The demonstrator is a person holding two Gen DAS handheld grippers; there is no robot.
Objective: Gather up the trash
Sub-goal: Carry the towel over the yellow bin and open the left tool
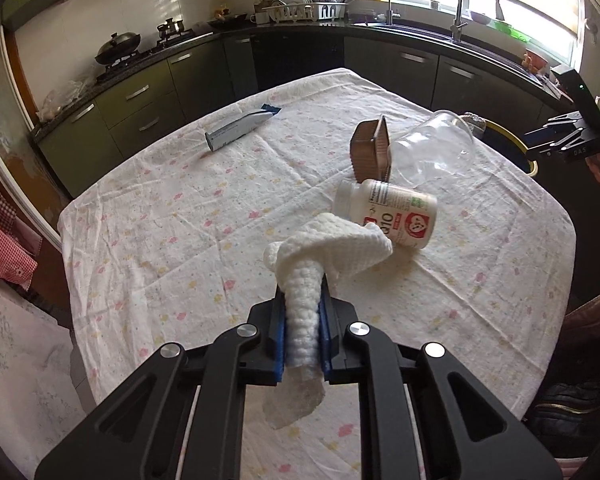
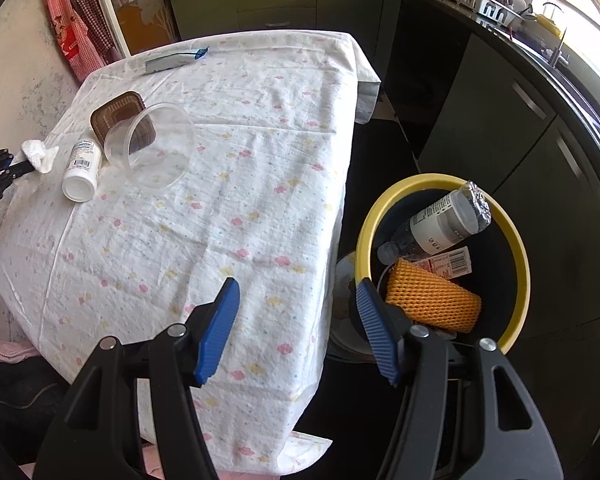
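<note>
My left gripper [image 1: 304, 300] is shut on a crumpled white paper towel [image 1: 332, 244], lifted just above the tablecloth; the right wrist view shows that gripper [image 2: 20, 168] and the towel [image 2: 40, 156] at the far left. Close behind the towel lies a white pill bottle [image 1: 392, 212] on its side, then a clear plastic tub [image 1: 432, 148] tipped over and a brown tray [image 1: 370, 148]. A silver-blue wrapper [image 1: 240, 126] lies at the table's far side. My right gripper [image 2: 297, 286] stands open with nothing in it, over the table's edge beside the yellow-rimmed bin [image 2: 516, 248].
The bin holds a plastic bottle [image 2: 440, 224], an orange foam net [image 2: 432, 296] and a barcoded packet [image 2: 452, 264]. The table [image 2: 260, 184] wears a white flowered cloth. Dark kitchen cabinets [image 2: 500, 128] run behind the bin. Red checked cloth [image 2: 76, 20] hangs at the wall.
</note>
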